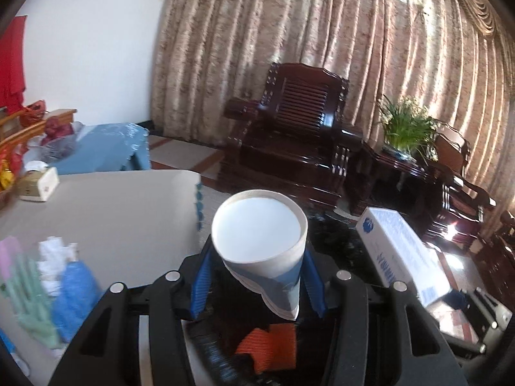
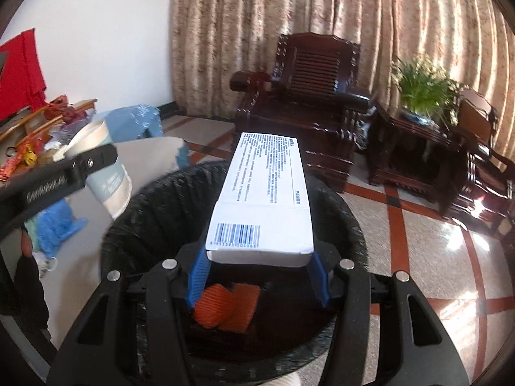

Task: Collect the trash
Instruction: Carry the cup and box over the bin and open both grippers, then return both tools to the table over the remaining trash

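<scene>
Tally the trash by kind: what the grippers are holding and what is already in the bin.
Paper cup, in left gripper: 1
White carton, in right gripper: 1
Orange scrap in the black-lined bin: 1
Total: 3

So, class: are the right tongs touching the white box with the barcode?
Touching. The right wrist view shows both blue fingers pressed against the sides of the white box, holding it over the black-lined bin.

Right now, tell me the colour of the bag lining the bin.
Black. The bin liner shows best in the right wrist view, under the held box.
</scene>
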{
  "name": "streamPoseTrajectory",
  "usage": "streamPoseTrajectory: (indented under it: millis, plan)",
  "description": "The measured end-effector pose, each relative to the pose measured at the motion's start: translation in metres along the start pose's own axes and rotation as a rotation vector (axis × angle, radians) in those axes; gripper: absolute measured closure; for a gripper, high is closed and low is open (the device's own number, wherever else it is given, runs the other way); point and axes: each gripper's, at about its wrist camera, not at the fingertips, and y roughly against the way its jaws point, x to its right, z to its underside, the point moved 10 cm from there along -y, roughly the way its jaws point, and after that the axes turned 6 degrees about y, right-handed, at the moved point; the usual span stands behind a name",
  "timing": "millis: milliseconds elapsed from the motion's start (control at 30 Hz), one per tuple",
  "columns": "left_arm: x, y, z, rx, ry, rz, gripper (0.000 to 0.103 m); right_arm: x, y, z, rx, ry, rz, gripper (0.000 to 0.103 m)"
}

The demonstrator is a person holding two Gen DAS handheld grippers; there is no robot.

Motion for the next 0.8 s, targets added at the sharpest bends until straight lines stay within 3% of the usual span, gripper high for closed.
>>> streamPoseTrajectory:
  millis: [67, 133, 233, 333, 433, 633, 800]
  plan:
    - [0.009, -0.010, 0.004, -0.034, -0.006, 0.028, 0.047, 0.006, -0.008, 0.006, -0.019, -0.005, 0.016, 0.050]
    - [0.014, -0.017, 0.008, -0.061, -0.006, 0.049, 0.035, 0.010, -0.013, 0.011, -0.034, -0.008, 0.019, 0.047]
    - [0.011, -0.018, 0.010, -0.073, 0.009, 0.060, 0.025, 0.011, -0.016, 0.014, -0.038, -0.004, 0.041, 0.031]
    - [0.000, -0.012, 0.007, -0.066, 0.026, 0.048, 0.024, 0.011, -0.014, 0.014, -0.033, -0.012, 0.053, 0.016]
    - [-0.015, 0.001, 0.001, -0.040, 0.026, 0.016, 0.020, 0.007, -0.009, 0.008, -0.010, -0.032, 0.039, 0.011]
    - [-0.075, 0.052, -0.006, 0.044, 0.018, -0.128, 0.018, -0.033, 0.004, -0.017, 0.046, -0.021, -0.048, 0.009]
    - [-0.149, 0.110, 0.003, 0.123, 0.002, -0.350, 0.018, -0.096, 0.016, -0.032, 0.096, 0.015, -0.165, 0.009]
